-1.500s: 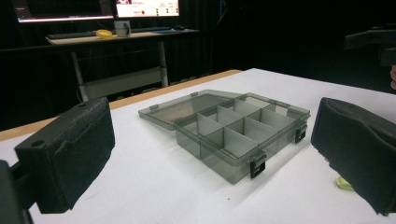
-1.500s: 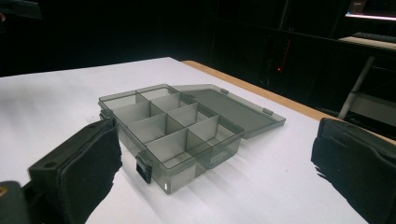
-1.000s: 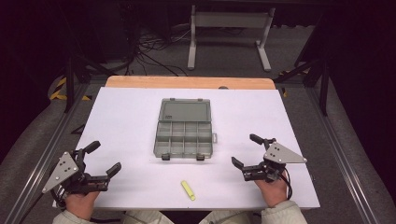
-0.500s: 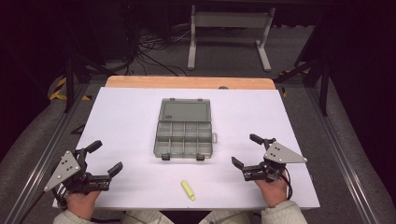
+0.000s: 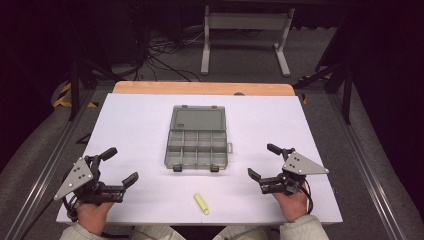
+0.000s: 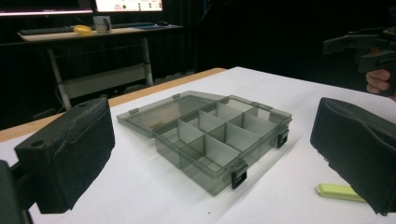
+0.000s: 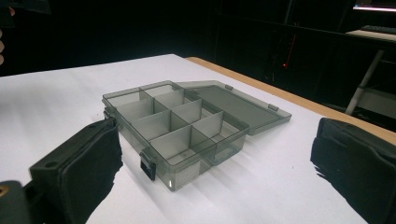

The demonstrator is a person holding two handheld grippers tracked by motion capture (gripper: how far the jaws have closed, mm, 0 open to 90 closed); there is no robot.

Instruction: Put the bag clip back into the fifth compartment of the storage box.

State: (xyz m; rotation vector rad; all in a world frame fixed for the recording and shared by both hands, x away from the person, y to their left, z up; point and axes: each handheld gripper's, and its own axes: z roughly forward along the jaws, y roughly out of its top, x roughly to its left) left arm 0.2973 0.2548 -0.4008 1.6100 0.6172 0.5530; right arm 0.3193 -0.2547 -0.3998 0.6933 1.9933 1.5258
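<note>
A smoky clear compartment box (image 5: 196,144) lies open in the middle of the white table (image 5: 135,120), its lid (image 5: 198,119) folded flat toward the far side. Its several compartments look empty in the left gripper view (image 6: 210,135) and the right gripper view (image 7: 173,126). A small yellow-green stick (image 5: 201,203) lies near the front edge, also seen as the stick (image 6: 337,191) beside my left jaw. My left gripper (image 5: 120,166) rests open at the front left. My right gripper (image 5: 263,160) rests open at the front right. Both hold nothing.
A wooden strip (image 5: 200,88) edges the table's far side. Beyond it stand a metal frame (image 5: 245,35) and cables on the dark floor. A desk with a mug (image 6: 101,23) stands in the background of the left gripper view.
</note>
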